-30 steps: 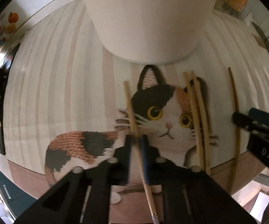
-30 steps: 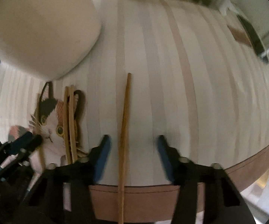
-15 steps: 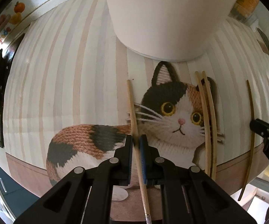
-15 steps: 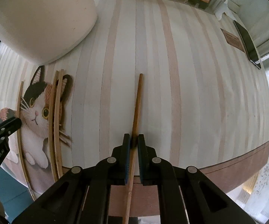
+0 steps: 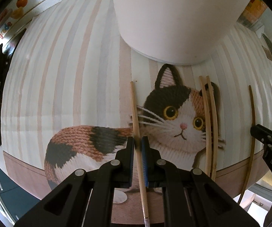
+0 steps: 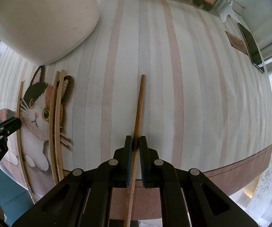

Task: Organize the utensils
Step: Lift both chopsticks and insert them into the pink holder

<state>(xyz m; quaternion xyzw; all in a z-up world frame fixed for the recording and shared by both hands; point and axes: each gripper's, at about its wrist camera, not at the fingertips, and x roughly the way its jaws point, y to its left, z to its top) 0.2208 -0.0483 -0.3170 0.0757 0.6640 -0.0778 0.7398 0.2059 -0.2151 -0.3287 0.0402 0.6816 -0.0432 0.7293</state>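
Left wrist view: the left gripper point(image 5: 137, 144) is pointing down at the striped placemat point(image 5: 64, 79) and is clamping a pale wooden chopstick point(image 5: 135, 111) between its blue-padded fingers point(image 5: 130, 147), jaws drawn in tight against the stick. The chopstick is running away from the camera beside the printed calico cat point(image 5: 173, 117), its far tip lying near the base of the large white container point(image 5: 173, 19), its near end passing under the gripper body. A pair of pale chopsticks point(image 5: 208, 124) is lying side by side across the cat's right ear and cheek, touching or nearly touching each other. Further right, a darker chopstick point(image 5: 252, 113) is lying apart from the pair, and the right gripper point(image 5: 256, 130) is showing at the frame edge with its tip on that stick.

Right wrist view: the right gripper point(image 6: 135, 143) is gripping the darker chopstick point(image 6: 138, 106), pads closed on it at about mid-length; the jaws have just been closing onto it. The stick is lying on the bare striped part of the placemat point(image 6: 192, 94), well clear of the cat print point(image 6: 35, 109). The paired chopsticks point(image 6: 57, 117) are lying to the left over the cat. The white container point(image 6: 41, 19) is standing at upper left. The left gripper point(image 6: 13, 123) is entering at the left edge, over the pale chopstick point(image 6: 19, 104). A dark phone point(image 6: 251, 45) is resting near the far right edge.
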